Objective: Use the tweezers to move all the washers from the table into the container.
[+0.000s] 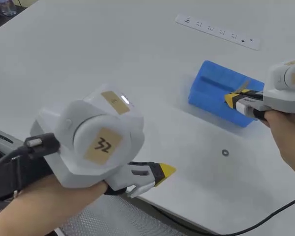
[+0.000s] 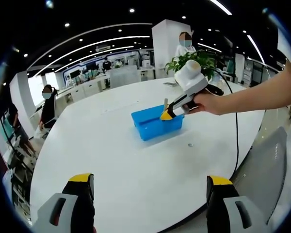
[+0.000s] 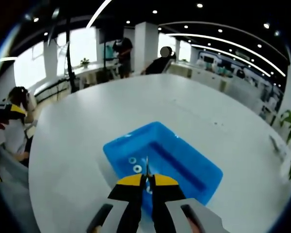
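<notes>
An open office with ceiling lights and people at desks surrounds a broad white table [image 1: 88, 54]. On it sits a blue container [image 1: 214, 83], with a white power strip [image 1: 217, 32] beyond it. The right gripper [image 3: 146, 180] hangs over the container, its jaws pinched together on the tweezers [image 3: 147, 165], which point down into it. The tweezer tips look bare, though they are too fine to be sure. Two washers [image 3: 137, 168] lie inside the container near its left wall. One more washer [image 1: 225, 153] lies on the table, near the container but apart from it. The left gripper [image 2: 149, 178] hovers at the table's near edge, jaws spread wide and holding nothing.
</notes>
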A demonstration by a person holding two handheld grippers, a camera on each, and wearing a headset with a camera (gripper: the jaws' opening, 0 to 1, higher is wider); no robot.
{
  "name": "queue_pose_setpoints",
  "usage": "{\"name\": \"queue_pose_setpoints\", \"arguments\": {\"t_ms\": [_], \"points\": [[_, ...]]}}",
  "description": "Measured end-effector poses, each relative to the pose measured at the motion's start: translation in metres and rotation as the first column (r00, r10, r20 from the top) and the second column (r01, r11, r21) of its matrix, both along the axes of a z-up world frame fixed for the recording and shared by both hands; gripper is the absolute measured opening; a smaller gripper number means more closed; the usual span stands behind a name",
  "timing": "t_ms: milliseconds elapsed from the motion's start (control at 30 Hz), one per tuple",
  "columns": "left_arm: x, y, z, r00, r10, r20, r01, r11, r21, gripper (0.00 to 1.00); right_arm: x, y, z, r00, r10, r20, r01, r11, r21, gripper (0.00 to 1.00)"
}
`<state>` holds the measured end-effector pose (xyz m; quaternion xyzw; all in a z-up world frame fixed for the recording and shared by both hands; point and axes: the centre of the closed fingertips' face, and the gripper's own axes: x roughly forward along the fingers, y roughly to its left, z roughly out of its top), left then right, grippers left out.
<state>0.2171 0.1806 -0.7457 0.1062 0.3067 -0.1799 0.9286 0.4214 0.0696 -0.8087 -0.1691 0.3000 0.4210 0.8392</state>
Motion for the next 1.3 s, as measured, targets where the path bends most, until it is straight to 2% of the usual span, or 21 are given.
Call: {"name": "queue_pose_setpoints", "arguments": {"t_ms": [133,200,233,333,433,500,600,667,733,767,900,1033,1200,1300], "points": [[0.0,0.0,-0.001,1.0,-0.003,-0.002,0.003,1.0,0.006,0.98,0.002,-0.004,0.0,1.0,-0.014,-0.012,0.014,1.0,0.015,0.03],[-0.001,-0.001,0.0,1.0,-0.004,-0.002,0.004,1.0,0.004,0.98,0.003,-0.006,0.0,0.999,-0.026,-0.031,0.027,0.999,0.036,0.03],[-0.001,-0.001,0.0,1.0,-0.004,-0.001,0.004,1.0,0.003,0.98,0.004,-0.008,0.0,0.997,-0.057,-0.051,0.059,0.997,0.047,0.03],[0.0,-0.001,0.0,1.0,-0.006,0.001,0.006,1.0,0.006,0.98,0.004,-0.007,0.002,0.996,-0.061,-0.063,0.066,0.995,0.081,0.04],[0.0,0.0,0.001,1.0,-0.002,0.004,0.002,1.0,0.004,0.98,0.003,-0.007,0.008,0.997,-0.057,-0.044,0.061,0.994,0.089,0.04],[0.0,0.0,0.001,1.0,-0.002,0.004,0.002,1.0,0.003,0.98,0.005,-0.009,0.013,0.998,-0.057,-0.005,0.057,0.995,0.085,0.03],[0.0,-0.001,0.002,1.0,-0.006,0.006,0.006,1.0,0.008,0.98,0.003,-0.008,0.029,0.998,-0.06,0.02,0.058,0.991,0.117,0.03],[0.0,-0.002,0.002,1.0,-0.006,0.009,0.006,1.0,0.002,0.98,0.0,-0.01,0.038,0.998,-0.059,0.037,0.054,0.991,0.12,0.03],[0.0,-0.002,0.002,1.0,-0.008,0.009,0.008,1.0,0.004,0.98,-0.003,-0.01,0.043,0.997,-0.055,0.053,0.048,0.991,0.128,0.03],[0.0,-0.003,0.002,1.0,-0.009,0.008,0.009,1.0,0.006,0.98,-0.007,-0.012,0.05,0.996,-0.057,0.066,0.048,0.99,0.13,0.03],[0.0,-0.003,0.002,1.0,-0.01,0.01,0.01,1.0,0.003,0.98,-0.021,-0.012,0.06,0.994,-0.049,0.093,0.036,0.99,0.137,0.03],[0.001,-0.004,0.002,1.0,-0.012,0.011,0.012,1.0,0.002,0.98,-0.033,-0.018,0.068,0.994,-0.059,0.089,0.044,0.986,0.163,0.03],[0.002,-0.006,0.003,1.0,-0.017,0.016,0.017,1.0,0.001,0.98,-0.057,-0.019,0.065,0.996,-0.045,0.074,0.033,0.988,0.153,0.03],[0.002,-0.006,0.003,1.0,-0.018,0.018,0.018,1.0,-0.002,0.98,-0.071,-0.021,0.057,0.998,-0.041,0.051,0.033,0.99,0.139,0.03]]}}
